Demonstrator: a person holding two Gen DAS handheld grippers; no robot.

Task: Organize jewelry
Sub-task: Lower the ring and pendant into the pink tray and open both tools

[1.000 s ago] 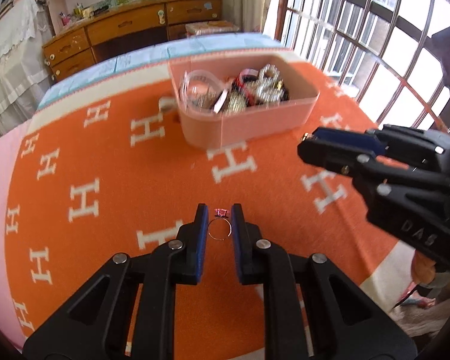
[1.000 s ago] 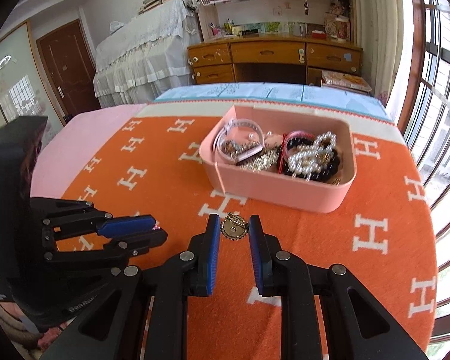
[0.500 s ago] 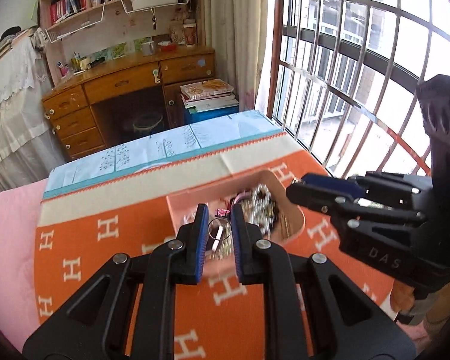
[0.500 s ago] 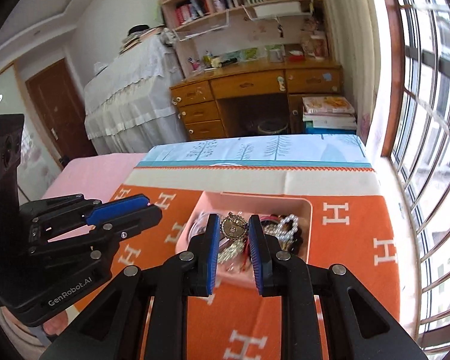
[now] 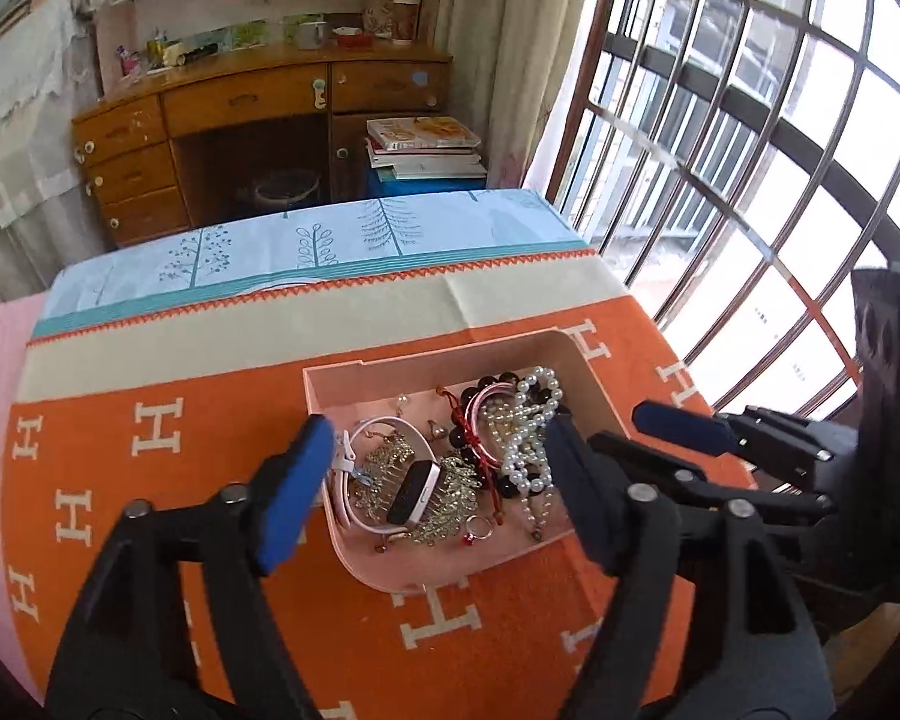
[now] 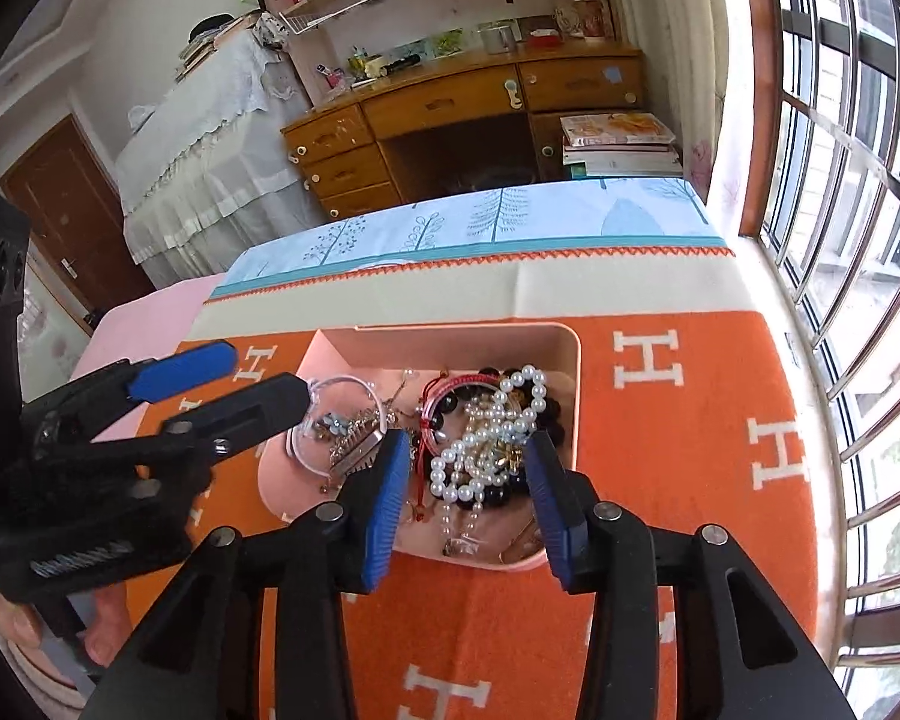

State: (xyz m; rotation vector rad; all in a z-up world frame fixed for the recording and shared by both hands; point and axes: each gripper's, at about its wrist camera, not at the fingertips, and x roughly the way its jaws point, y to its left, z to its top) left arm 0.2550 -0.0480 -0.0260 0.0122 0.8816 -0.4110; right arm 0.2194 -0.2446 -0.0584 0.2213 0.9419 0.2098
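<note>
A pink tray [image 5: 432, 570] [image 6: 573, 360] sits on the orange blanket and holds several pieces of jewelry: a pearl necklace [image 5: 525, 438] [image 6: 480, 450], a pink smartwatch [image 5: 411, 492], gold combs and a small ring [image 5: 477, 525]. My left gripper [image 5: 438, 498] is wide open and empty above the tray's near side. My right gripper [image 6: 465, 504] is wide open and empty above the pearls. Each gripper shows in the other's view: the right one [image 5: 708, 456] and the left one [image 6: 222, 384].
The orange blanket with white H marks [image 5: 150, 420] covers the table, with a pale blue cloth [image 5: 306, 246] beyond it. A wooden desk [image 5: 258, 120] and stacked books [image 5: 426, 147] stand behind. A barred window [image 5: 750, 150] is on the right.
Both grippers have opened wide above the tray. The ring from the left gripper and the gold pendant from the right gripper are out of the jaws; the ring lies in the tray.
</note>
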